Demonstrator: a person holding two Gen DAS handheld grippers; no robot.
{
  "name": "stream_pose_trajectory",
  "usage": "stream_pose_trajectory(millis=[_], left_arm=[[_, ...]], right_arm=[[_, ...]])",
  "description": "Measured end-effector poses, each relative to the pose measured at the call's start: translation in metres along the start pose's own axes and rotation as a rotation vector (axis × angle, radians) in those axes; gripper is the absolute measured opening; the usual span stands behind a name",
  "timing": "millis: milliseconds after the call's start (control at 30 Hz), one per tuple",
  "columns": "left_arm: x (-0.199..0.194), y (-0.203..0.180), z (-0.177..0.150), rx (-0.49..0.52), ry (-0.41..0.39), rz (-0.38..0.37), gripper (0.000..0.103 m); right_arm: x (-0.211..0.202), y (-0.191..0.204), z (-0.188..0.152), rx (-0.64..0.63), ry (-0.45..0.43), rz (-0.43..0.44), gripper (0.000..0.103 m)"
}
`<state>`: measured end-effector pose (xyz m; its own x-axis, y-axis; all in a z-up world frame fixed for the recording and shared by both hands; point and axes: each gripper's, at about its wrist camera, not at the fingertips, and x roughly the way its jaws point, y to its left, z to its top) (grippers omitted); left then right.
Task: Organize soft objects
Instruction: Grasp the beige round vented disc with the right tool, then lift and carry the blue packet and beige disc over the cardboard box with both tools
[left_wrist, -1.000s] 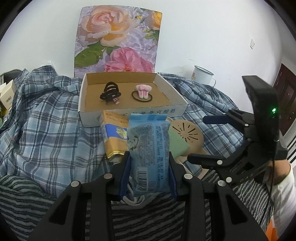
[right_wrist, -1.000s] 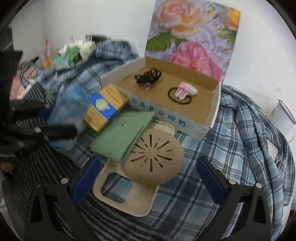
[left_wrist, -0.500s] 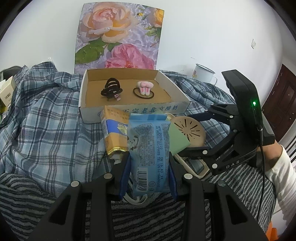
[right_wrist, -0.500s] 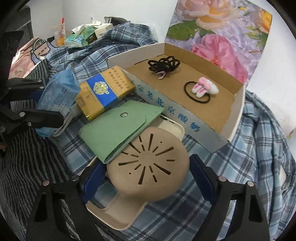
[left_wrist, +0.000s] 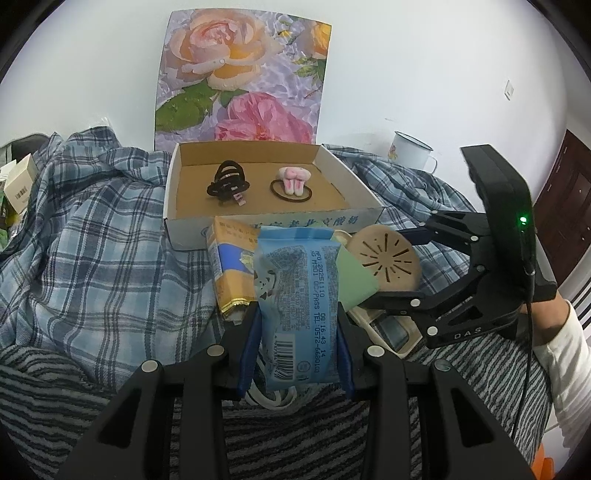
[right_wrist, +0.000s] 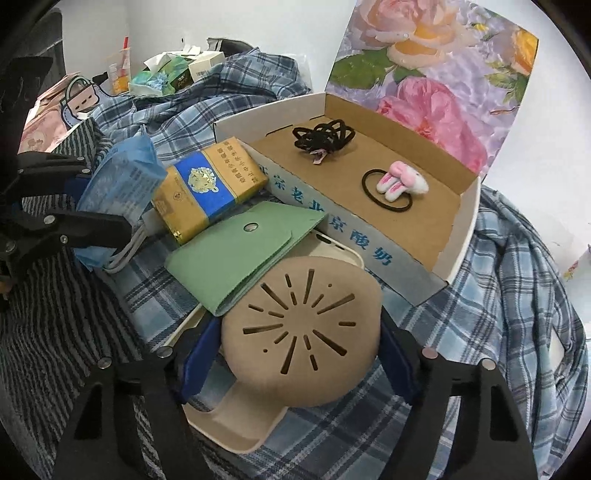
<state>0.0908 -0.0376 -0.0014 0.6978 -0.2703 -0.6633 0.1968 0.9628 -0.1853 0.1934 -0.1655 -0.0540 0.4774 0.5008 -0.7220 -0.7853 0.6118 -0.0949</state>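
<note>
Partly hidden: white cable (left_wrist: 275, 397) under blue packet (left_wrist: 301, 302).

poster (left_wrist: 242, 70): roses, leaning upright on the wall behind the box
mug (left_wrist: 412, 151): white enamel, far right, by the wall
door (left_wrist: 567, 206): dark, right edge

bare box floor (left_wrist: 325, 194) beside hair ties; green pouch (right_wrist: 236, 258) crowding the tan disc (right_wrist: 301, 328)
</note>
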Motion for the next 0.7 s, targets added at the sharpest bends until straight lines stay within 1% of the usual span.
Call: stream_pose_trajectory(millis=[300,500,700], left_arm=[[-0.012,-0.004,0.006,-0.002,-0.029,0.012,0.038],[-0.023,-0.008,0.010,0.005,-0.053,0.048,0.038],[-0.034,-0.010,0.016,0.015,-0.080,0.067,0.038]], right_arm=[[-0.029,0.000,-0.003,0.031,-0.073,-0.054,0.077],[-0.052,0.000,-0.002,0.054,-0.135,-0.079,0.077],[-0.074,0.008,-0.001,0.084,-0.240,-0.100,0.076]])
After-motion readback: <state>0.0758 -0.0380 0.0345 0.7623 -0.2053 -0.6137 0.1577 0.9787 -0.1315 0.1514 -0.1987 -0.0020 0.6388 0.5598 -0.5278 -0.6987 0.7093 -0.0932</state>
